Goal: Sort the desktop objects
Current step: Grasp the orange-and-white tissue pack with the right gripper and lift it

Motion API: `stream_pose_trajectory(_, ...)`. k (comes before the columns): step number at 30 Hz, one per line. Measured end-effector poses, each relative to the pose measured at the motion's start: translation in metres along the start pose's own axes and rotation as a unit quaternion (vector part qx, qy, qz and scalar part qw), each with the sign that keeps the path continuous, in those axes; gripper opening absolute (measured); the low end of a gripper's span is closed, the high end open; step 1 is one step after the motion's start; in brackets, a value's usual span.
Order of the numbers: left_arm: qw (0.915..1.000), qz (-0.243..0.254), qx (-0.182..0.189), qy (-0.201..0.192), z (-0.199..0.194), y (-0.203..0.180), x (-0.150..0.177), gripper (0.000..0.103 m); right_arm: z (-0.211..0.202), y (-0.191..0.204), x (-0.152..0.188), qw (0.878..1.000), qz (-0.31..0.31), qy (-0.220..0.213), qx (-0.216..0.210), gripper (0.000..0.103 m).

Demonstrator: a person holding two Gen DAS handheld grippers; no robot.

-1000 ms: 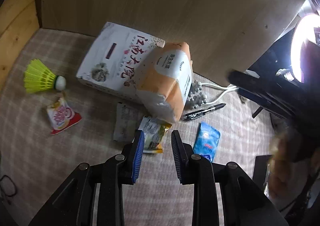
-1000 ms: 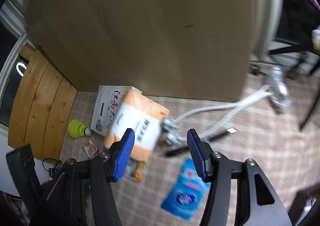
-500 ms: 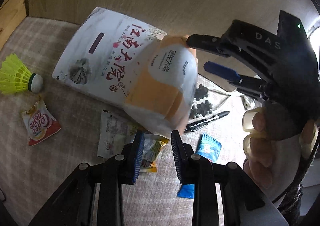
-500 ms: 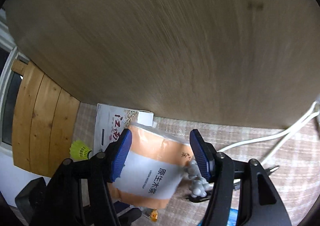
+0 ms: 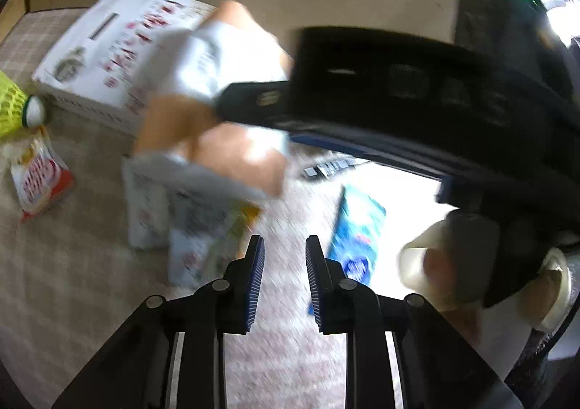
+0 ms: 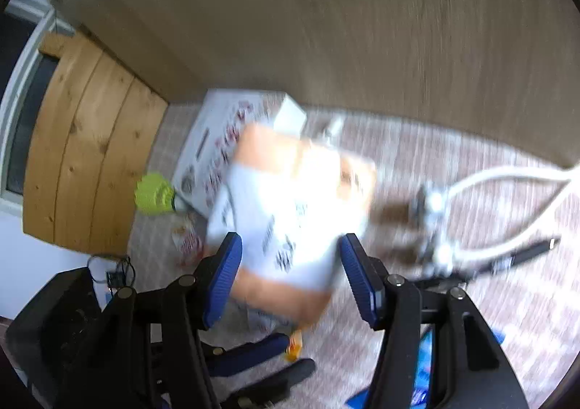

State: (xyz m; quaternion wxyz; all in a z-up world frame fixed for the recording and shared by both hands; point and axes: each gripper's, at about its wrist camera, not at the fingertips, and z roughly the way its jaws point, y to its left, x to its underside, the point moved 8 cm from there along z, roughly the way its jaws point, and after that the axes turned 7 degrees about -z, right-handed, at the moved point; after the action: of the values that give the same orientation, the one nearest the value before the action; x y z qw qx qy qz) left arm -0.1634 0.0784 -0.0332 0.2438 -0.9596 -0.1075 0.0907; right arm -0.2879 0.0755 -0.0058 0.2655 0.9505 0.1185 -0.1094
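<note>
An orange and white tissue pack (image 6: 293,217) leans on a white printed box (image 6: 217,148); both also show in the left wrist view, the pack (image 5: 214,111) and the box (image 5: 108,50). My right gripper (image 6: 290,256) is open with its blue pads on either side of the pack; whether they touch it is blurred. In the left wrist view its black body (image 5: 417,108) reaches in over the pack. My left gripper (image 5: 284,253) is open and empty, low over the checked cloth near a blue sachet (image 5: 357,238) and flat snack packets (image 5: 195,227).
A yellow shuttlecock (image 5: 14,104) and a red and white sachet (image 5: 36,180) lie at the left. A black pen (image 6: 514,256), white cables (image 6: 507,177) and dark beads lie at the right. A wooden panel (image 6: 326,17) stands behind.
My right gripper has come down and forward around the tissue pack. My left gripper has moved lower and closer to the packets. Both views are now motion-blurred.
</note>
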Motion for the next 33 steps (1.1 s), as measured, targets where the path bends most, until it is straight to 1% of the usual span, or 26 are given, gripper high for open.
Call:
stream_pose_trajectory(1,1.0,0.004,0.003,0.003,-0.001,-0.002,0.006,0.021,0.002,0.0,0.006,1.0,0.005,0.008,-0.005,0.056)
stream_pose_trajectory(2,0.9999,0.008,0.006,0.002,-0.004,-0.003,0.012,0.021,0.005,0.001,0.013,0.999,0.013,0.022,-0.021,0.053)
stream_pose_trajectory(3,0.9999,0.012,0.001,-0.002,-0.008,-0.001,0.016,0.021,0.004,0.0,0.017,0.999,0.018,0.029,-0.029,0.052)
stream_pose_trajectory(4,0.9998,0.015,-0.006,-0.009,-0.014,0.001,0.018,0.021,0.001,-0.001,0.02,0.999,0.022,0.029,-0.03,0.052)
stream_pose_trajectory(6,0.9992,0.021,-0.02,-0.026,-0.027,0.008,0.016,0.021,-0.012,-0.008,0.019,1.0,0.023,0.007,-0.01,0.052)
stream_pose_trajectory(8,0.9981,0.016,-0.035,-0.048,-0.041,0.017,0.006,0.021,-0.021,-0.012,0.014,0.999,0.034,-0.013,-0.005,0.052)
stream_pose_trajectory(9,0.9976,0.01,-0.04,-0.057,-0.047,0.022,-0.002,0.021,-0.024,-0.016,0.011,0.999,0.046,-0.019,-0.009,0.052)
stream_pose_trajectory(11,0.9965,0.005,-0.047,-0.07,-0.055,0.029,-0.018,0.027,-0.024,-0.02,0.009,0.998,0.061,-0.02,-0.013,0.052)
stream_pose_trajectory(12,0.9963,0.007,-0.049,-0.07,-0.056,0.031,-0.028,0.031,-0.02,-0.018,0.005,0.997,0.07,-0.019,-0.014,0.052)
stream_pose_trajectory(13,0.9959,0.005,-0.054,-0.072,-0.058,0.041,-0.04,0.031,-0.018,-0.019,0.004,0.997,0.076,-0.018,-0.015,0.052)
stream_pose_trajectory(14,0.9953,0.006,-0.06,-0.076,-0.058,0.042,-0.048,0.033,-0.016,-0.02,0.003,0.996,0.084,-0.017,-0.02,0.052)
stream_pose_trajectory(15,0.9952,0.01,-0.06,-0.077,-0.06,0.048,-0.067,0.038,-0.012,-0.02,0.001,0.995,0.097,-0.016,-0.029,0.052)
stream_pose_trajectory(16,0.9952,0.017,-0.059,-0.076,-0.061,0.047,-0.068,0.042,-0.009,-0.021,0.0,0.994,0.106,-0.016,-0.037,0.052)
stream_pose_trajectory(18,0.9954,0.032,-0.058,-0.07,-0.05,0.043,-0.074,0.043,-0.004,-0.023,-0.001,0.991,0.124,-0.014,-0.052,0.053)
stream_pose_trajectory(20,0.9953,0.05,-0.061,-0.058,-0.042,0.038,-0.076,0.043,0.002,-0.025,-0.004,0.988,0.139,-0.011,-0.058,0.053)
stream_pose_trajectory(22,0.9935,0.067,-0.074,-0.054,-0.04,0.033,-0.077,0.045,0.007,-0.03,-0.008,0.986,0.152,-0.014,-0.062,0.053)
stream_pose_trajectory(24,0.9919,0.081,-0.085,-0.049,-0.031,0.031,-0.079,0.045,0.007,-0.033,-0.008,0.985,0.158,-0.018,-0.065,0.053)
stream_pose_trajectory(28,0.9902,0.089,-0.095,-0.051,-0.021,0.03,-0.084,0.048,0.011,-0.036,-0.011,0.986,0.156,-0.017,-0.06,0.055)
stream_pose_trajectory(31,0.9928,0.078,-0.075,-0.051,-0.023,0.028,-0.081,0.047,0.009,-0.032,-0.01,0.989,0.14,-0.017,-0.045,0.055)
stream_pose_trajectory(33,0.9925,0.086,-0.071,-0.05,-0.026,0.022,-0.075,0.046,0.002,-0.032,-0.008,0.99,0.131,-0.024,-0.035,0.055)
